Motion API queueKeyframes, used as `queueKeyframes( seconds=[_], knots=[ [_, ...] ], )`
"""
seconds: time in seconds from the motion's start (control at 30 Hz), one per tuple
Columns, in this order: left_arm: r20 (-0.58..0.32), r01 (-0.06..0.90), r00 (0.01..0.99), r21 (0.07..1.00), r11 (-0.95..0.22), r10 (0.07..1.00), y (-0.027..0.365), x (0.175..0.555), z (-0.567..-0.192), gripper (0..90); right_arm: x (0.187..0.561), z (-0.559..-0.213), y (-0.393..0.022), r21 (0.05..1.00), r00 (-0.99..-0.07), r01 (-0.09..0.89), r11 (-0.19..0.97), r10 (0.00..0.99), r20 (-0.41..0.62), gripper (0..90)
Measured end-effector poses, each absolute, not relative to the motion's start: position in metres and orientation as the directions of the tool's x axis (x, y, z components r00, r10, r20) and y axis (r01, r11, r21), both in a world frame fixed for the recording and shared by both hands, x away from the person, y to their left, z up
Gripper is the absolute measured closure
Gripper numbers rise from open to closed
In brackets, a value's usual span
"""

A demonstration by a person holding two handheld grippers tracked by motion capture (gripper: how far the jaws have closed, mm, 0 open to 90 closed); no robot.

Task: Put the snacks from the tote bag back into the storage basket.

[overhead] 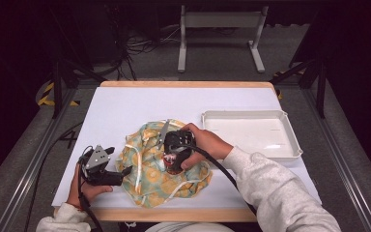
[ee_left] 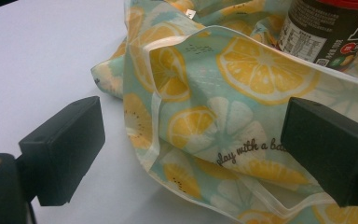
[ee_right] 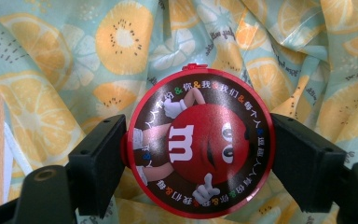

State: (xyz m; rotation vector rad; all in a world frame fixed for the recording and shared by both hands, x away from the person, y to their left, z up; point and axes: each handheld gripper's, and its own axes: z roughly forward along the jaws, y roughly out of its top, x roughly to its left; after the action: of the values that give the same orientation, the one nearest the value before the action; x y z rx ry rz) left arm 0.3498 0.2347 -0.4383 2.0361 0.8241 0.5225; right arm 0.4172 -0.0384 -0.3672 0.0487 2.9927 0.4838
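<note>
The right tongs are clenched on the round red-lidded dark candy jar, standing upright on the crumpled lemon-print fabric bag mid-tabletop. The left tongs gape released at the bag's left edge. Judged: grasp done, lifting remains.

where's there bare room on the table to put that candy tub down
The white tray at the right is bare. So is the far strip of the table, beyond the lemon-print bag. The near middle is crowded: the bag, the left gripper at its edge, and the right gripper clamping the candy tub.
</note>
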Motion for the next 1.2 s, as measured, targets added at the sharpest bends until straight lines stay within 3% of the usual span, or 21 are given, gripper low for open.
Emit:
queueKeyframes(
  seconds=[1.2],
  knots=[
    [0.076, 0.331, 0.702, 0.845, -0.419, 0.708, 0.235, 0.346, -0.435, 6.6, 0.408, -0.343, -0.044, 0.34, -0.989, -0.041, 0.94, 0.011, -0.15, 23.6]
  ],
)
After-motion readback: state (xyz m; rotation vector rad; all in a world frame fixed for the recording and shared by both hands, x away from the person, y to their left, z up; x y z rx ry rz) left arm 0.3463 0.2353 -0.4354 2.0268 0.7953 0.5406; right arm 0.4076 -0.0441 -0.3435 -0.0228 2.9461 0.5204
